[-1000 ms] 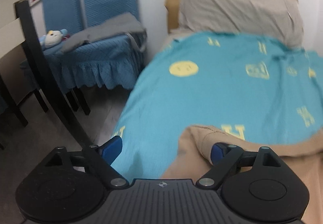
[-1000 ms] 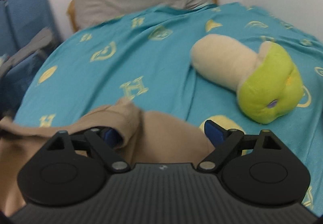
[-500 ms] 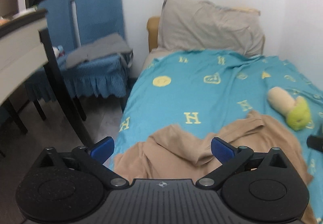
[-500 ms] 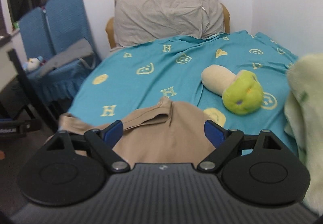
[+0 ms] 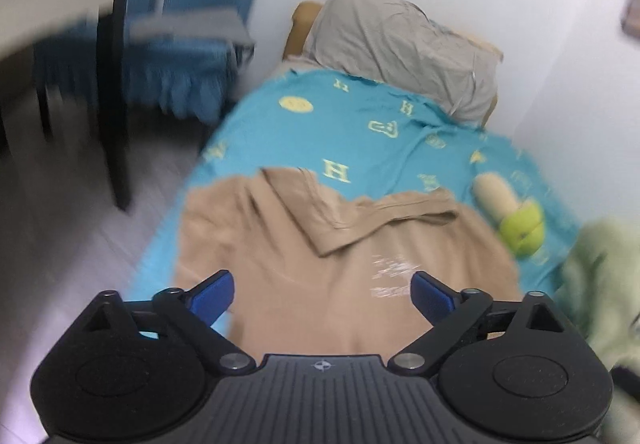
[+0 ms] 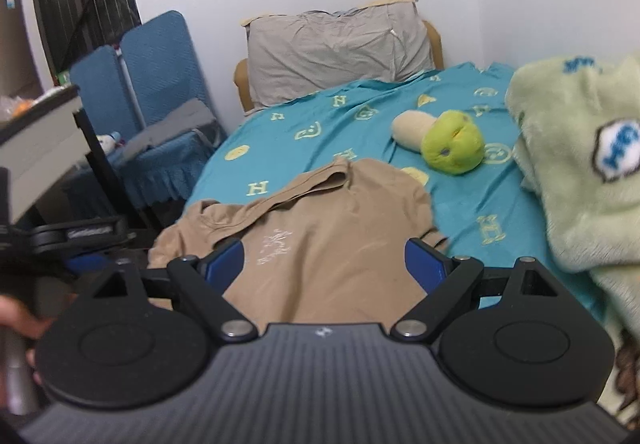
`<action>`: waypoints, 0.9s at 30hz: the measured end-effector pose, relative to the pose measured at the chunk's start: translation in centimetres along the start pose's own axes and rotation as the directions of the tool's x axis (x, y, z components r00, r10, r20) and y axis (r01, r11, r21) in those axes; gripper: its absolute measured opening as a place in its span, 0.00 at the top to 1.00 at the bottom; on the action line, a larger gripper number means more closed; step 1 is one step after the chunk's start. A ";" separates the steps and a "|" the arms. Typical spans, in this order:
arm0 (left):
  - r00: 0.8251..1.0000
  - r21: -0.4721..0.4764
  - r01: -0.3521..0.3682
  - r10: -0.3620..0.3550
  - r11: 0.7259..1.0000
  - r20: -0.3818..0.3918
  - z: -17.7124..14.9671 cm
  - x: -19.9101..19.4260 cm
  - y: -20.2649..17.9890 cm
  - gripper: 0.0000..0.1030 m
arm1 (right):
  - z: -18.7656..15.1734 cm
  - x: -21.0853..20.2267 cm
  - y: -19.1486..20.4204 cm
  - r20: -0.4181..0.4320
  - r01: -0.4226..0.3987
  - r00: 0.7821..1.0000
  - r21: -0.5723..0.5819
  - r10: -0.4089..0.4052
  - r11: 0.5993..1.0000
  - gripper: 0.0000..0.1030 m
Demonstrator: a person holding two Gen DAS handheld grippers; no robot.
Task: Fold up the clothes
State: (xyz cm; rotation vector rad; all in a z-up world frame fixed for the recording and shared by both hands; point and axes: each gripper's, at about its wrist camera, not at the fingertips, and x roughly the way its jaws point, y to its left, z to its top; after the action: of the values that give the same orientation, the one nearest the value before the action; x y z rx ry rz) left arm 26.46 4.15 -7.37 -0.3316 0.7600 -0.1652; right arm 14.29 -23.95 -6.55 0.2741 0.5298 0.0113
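Observation:
A tan T-shirt [image 5: 340, 256] lies spread on the near end of the bed, its top edge and one sleeve flopped over onto the chest. It has a pale print [image 6: 276, 244] on the front. My left gripper [image 5: 322, 286] hovers above the shirt's lower half. Its jaws are wide apart and closing, with nothing pinched between them. My right gripper [image 6: 324, 258] hangs open over the same tan T-shirt [image 6: 328, 240], apart from the cloth. In the right wrist view the left gripper's black body [image 6: 76, 236] shows at the left edge, with a hand [image 6: 16, 320] below it.
The teal bedsheet [image 6: 280, 147] carries a grey pillow [image 6: 336, 47] at the head, a beige-and-green plush toy [image 6: 444, 139] and a pale green blanket [image 6: 580, 163] heaped on the right. Blue chairs [image 6: 156, 83] and a table with a black leg [image 5: 116, 103] stand left of the bed.
Both grippers have pulled back and up from the shirt's top edge, where their fingers were in the cloth. The shirt now lies free on the bed, farther ahead of both.

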 end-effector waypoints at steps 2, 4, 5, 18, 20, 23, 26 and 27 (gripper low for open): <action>0.999 -0.079 0.053 -0.053 0.995 0.007 0.2 1.9 0.5 0.13 | 0.0 1.0 0.0 -0.018 -0.022 1.000 0.007 0.023 1.000 0.14; 0.997 -0.151 0.079 -0.078 0.985 0.012 0.3 4.8 0.8 0.15 | 0.2 1.9 -0.3 -0.026 -0.037 0.999 0.030 0.038 0.999 0.14; 0.996 -0.181 0.085 -0.084 0.980 0.010 0.4 6.4 1.0 0.17 | 0.4 2.4 -0.5 -0.025 -0.040 0.999 0.046 0.042 0.998 0.14; 0.980 -0.281 0.194 -0.200 0.940 0.010 4.6 15.9 1.9 0.89 | 0.2 6.6 -5.1 -0.109 0.003 0.993 0.310 0.033 0.951 0.14; 0.981 -0.284 0.194 -0.190 0.939 0.040 6.2 16.2 1.7 0.91 | 0.0 6.1 -5.2 -0.110 0.003 0.993 0.331 0.036 0.944 0.14; 0.986 -0.284 0.163 -0.144 0.945 0.087 8.6 17.1 1.2 0.91 | -0.2 6.1 -4.9 -0.104 0.037 0.995 0.313 -0.004 0.949 0.14; 0.992 -0.269 0.072 -0.042 0.960 0.117 10.6 19.0 0.5 0.91 | -0.3 6.7 -4.7 -0.113 0.067 0.993 0.290 -0.035 0.955 0.14; 0.993 -0.261 0.032 -0.001 0.965 0.120 11.1 19.9 0.2 0.91 | -0.4 7.0 -4.6 -0.120 0.065 0.992 0.286 -0.032 0.956 0.14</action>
State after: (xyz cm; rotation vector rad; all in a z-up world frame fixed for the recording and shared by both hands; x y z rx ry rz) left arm 48.45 1.65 -12.81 -0.5948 0.6612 -0.0592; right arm 19.86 -27.72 -11.58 0.5494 0.6523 -0.1002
